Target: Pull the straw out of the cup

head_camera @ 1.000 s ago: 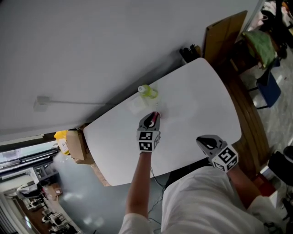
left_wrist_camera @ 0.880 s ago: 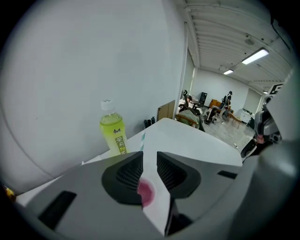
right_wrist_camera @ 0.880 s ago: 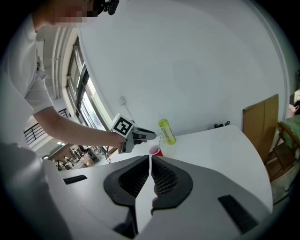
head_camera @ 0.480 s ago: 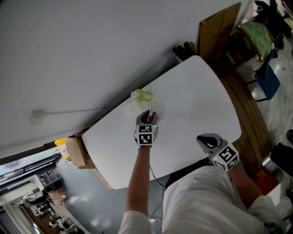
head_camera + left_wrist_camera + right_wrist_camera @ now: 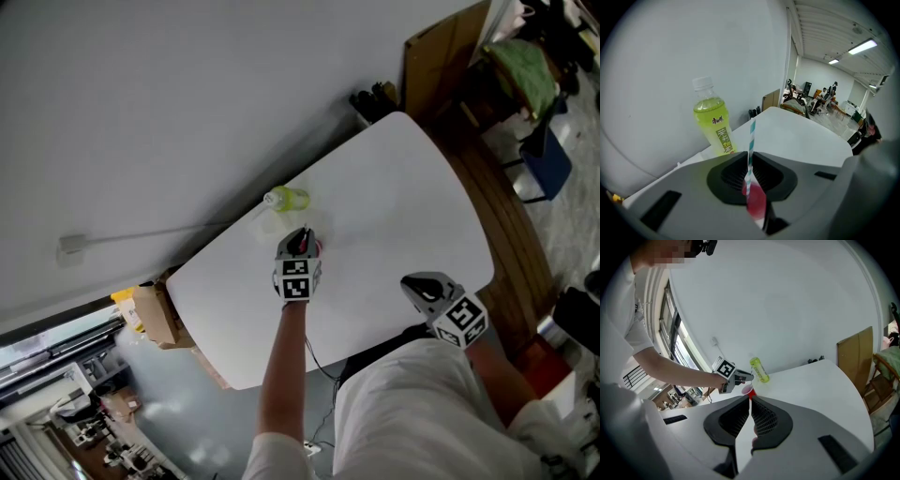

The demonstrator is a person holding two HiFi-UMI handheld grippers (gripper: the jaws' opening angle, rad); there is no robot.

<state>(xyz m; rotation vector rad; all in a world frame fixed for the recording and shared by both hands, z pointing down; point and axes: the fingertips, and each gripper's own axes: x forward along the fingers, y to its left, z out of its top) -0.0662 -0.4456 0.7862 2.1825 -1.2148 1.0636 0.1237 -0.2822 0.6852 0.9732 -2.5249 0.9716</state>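
Observation:
A red cup [image 5: 316, 248] stands on the white table [image 5: 403, 206] with a teal-and-white striped straw [image 5: 752, 133] rising upright out of it. My left gripper [image 5: 302, 234] hangs just over the cup. In the left gripper view the jaws [image 5: 750, 157] are closing on the straw, their pads meet it, and the cup [image 5: 756, 204] shows red below them. My right gripper [image 5: 413, 285] hovers at the table's near edge, well to the right of the cup, with its jaws together and nothing in them. From its own view [image 5: 750, 401] I see the left gripper [image 5: 740, 377] above the cup [image 5: 748, 391].
A green drink bottle [image 5: 287, 198] stands just behind the cup by the wall, also in the left gripper view [image 5: 715, 122]. A cardboard box [image 5: 150, 309] sits off the table's left end. A brown board [image 5: 441, 56] and a chair [image 5: 530, 75] stand beyond the right end.
My left gripper has sunk onto the cup, and its jaws, wide a second ago, have narrowed around the straw. The right gripper has kept its place.

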